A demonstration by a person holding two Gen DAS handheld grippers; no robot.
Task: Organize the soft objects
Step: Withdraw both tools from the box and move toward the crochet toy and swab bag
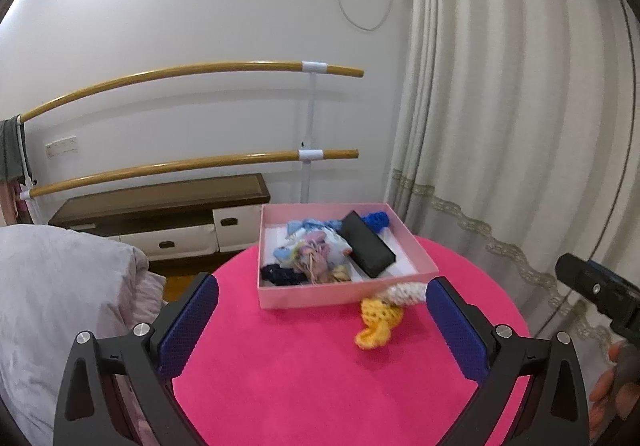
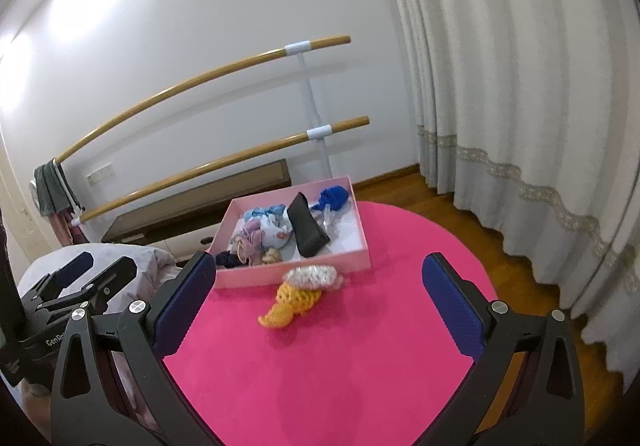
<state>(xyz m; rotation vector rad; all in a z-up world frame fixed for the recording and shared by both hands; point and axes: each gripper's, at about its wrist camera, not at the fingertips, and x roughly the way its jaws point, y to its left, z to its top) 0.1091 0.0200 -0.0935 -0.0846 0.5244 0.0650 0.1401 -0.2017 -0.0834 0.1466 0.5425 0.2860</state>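
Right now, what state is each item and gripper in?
Left gripper: open, empty.
Right gripper: open, empty.
Pink box: lidless, holding soft items.
Black case: inside the box, closed.
Yellow crochet piece: on the pink mat, outside the box.
White crochet piece: on the mat, against the box front.

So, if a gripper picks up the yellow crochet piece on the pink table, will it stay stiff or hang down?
The yellow crochet piece lies crumpled with open knit holes, so it will probably droop and weigh little. It touches the white knitted piece, so that may drag along. It looks unlikely to roll.
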